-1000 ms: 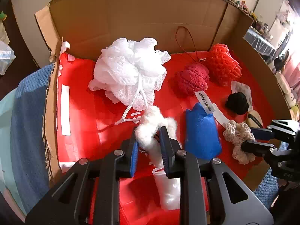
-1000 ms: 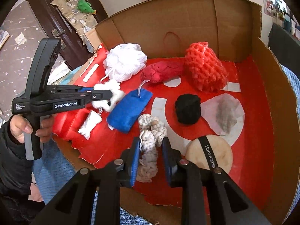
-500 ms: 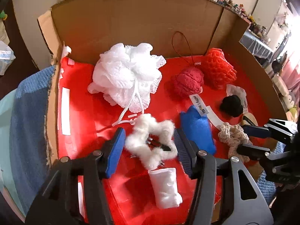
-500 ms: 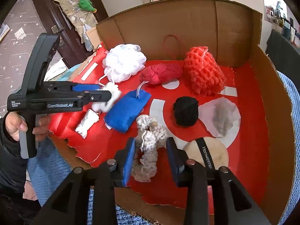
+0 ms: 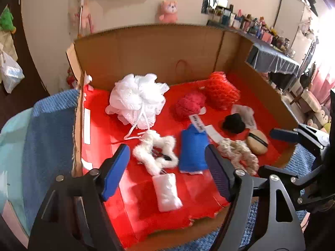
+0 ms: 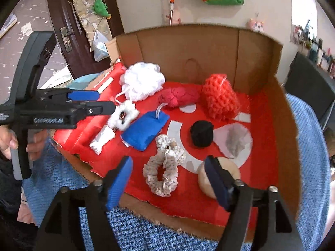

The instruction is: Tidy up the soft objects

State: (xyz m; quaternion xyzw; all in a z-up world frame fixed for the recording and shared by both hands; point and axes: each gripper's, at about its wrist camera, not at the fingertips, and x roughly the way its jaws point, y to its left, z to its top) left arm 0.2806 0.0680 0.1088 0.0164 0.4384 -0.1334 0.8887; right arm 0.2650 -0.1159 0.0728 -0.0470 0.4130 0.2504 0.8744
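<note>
while the left gripper (image 5: 167, 163) has just been opening and now sits spread wide, the fluffy white hair clip (image 5: 156, 152) lies loose on the red box floor (image 5: 100, 108) at frame center, beside the blue pouch (image 5: 193, 149). right wrist view: right gripper (image 6: 170, 177) also just opened, nothing pinched, beige scrunchie (image 6: 164, 168) lying free at lower center.

In the right wrist view, lower right, the round beige pad (image 6: 232, 173) sits partly hidden behind a gripper finger. The person's hand (image 6: 8, 140) is cut off at the left edge. Lettering on the blue pouch's tag (image 5: 197, 123) stays unreadable.
</note>
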